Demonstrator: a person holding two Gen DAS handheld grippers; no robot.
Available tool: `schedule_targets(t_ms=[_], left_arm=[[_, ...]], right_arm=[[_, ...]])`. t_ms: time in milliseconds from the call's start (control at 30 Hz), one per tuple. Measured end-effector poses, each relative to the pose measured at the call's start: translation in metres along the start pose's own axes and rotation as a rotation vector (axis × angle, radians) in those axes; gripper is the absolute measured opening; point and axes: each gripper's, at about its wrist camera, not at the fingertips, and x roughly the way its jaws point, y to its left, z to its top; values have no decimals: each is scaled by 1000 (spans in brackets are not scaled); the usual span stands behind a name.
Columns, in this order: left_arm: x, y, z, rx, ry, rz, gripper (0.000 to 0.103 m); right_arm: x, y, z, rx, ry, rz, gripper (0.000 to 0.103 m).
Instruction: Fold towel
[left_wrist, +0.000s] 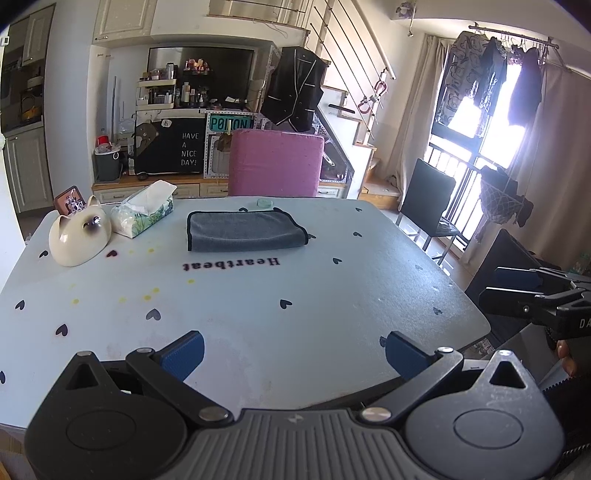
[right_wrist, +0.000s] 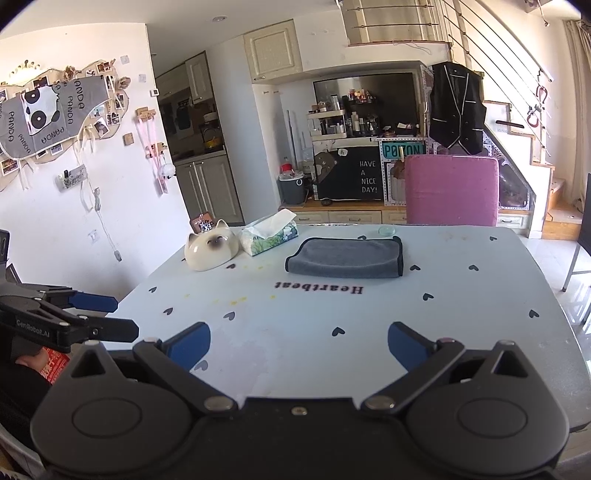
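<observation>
Left hand-held gripper (left_wrist: 291, 352) spread wide, empty, low over near bench (left_wrist: 258, 317) edge; right hand-held gripper (right_wrist: 299, 345) likewise wide, nothing held. Well beyond both, grey towel (left_wrist: 245, 230) lying folded flat mid-bench, far side, near tissue pack (left_wrist: 142, 212) & cat dish (left_wrist: 79, 236). Prob. soft, light, floppy; best pinched at black-trimmed corners.
</observation>
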Motion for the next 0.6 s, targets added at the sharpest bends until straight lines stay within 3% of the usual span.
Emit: schedule_targets(t_ms=[600], left_arm=[[-5, 2, -4, -4, -9, -1, 103]], right_arm=[[2, 2, 1, -4, 9, 7, 102]])
